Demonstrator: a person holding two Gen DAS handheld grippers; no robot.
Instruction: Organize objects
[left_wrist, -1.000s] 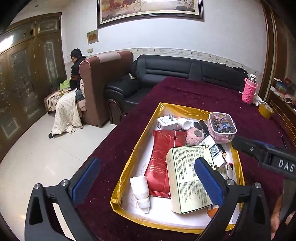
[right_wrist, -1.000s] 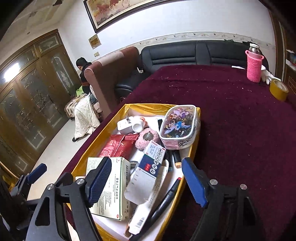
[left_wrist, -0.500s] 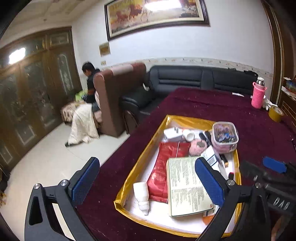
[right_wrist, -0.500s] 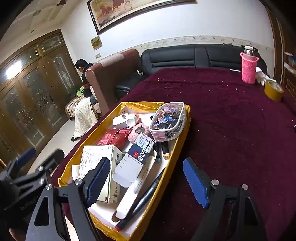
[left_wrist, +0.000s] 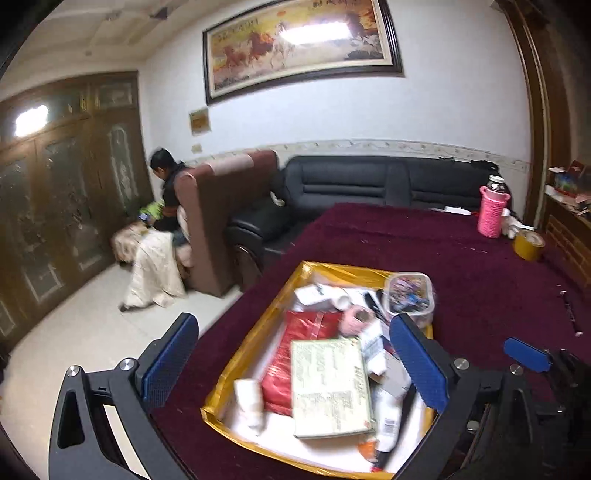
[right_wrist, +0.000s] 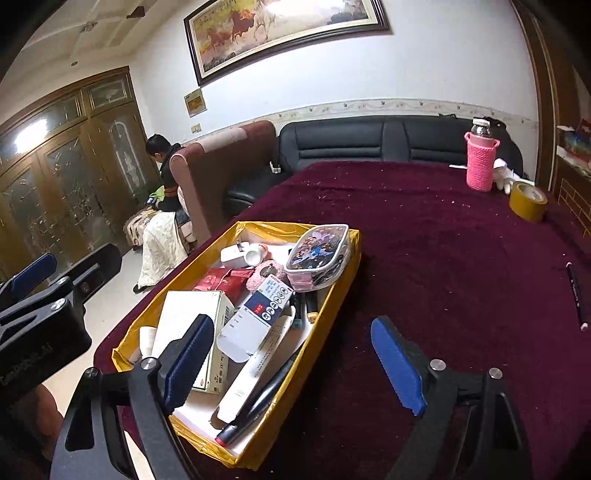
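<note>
A gold-rimmed tray (left_wrist: 251, 350) (right_wrist: 332, 291) sits on the maroon table, full of things: a green-white box (left_wrist: 328, 384) (right_wrist: 195, 314), a red packet (left_wrist: 295, 339) (right_wrist: 221, 278), a white bottle (left_wrist: 249, 402), a clear pencil case (left_wrist: 408, 295) (right_wrist: 319, 254), a blue-white carton (right_wrist: 258, 314) and black pens (right_wrist: 266, 391). My left gripper (left_wrist: 295, 369) is open and empty, held above the tray's near end. My right gripper (right_wrist: 291, 365) is open and empty over the tray's near right corner.
A pink-sleeved bottle (right_wrist: 480, 158) (left_wrist: 493, 210) and a yellow tape roll (right_wrist: 528, 201) (left_wrist: 528, 243) stand at the table's far right. A black pen (right_wrist: 576, 295) lies on the cloth at right. A sofa and armchair with a seated person stand beyond the table.
Both grippers have risen and pulled back from the tray, so the tray looks smaller and more of the room shows. Both stay open and empty.
</note>
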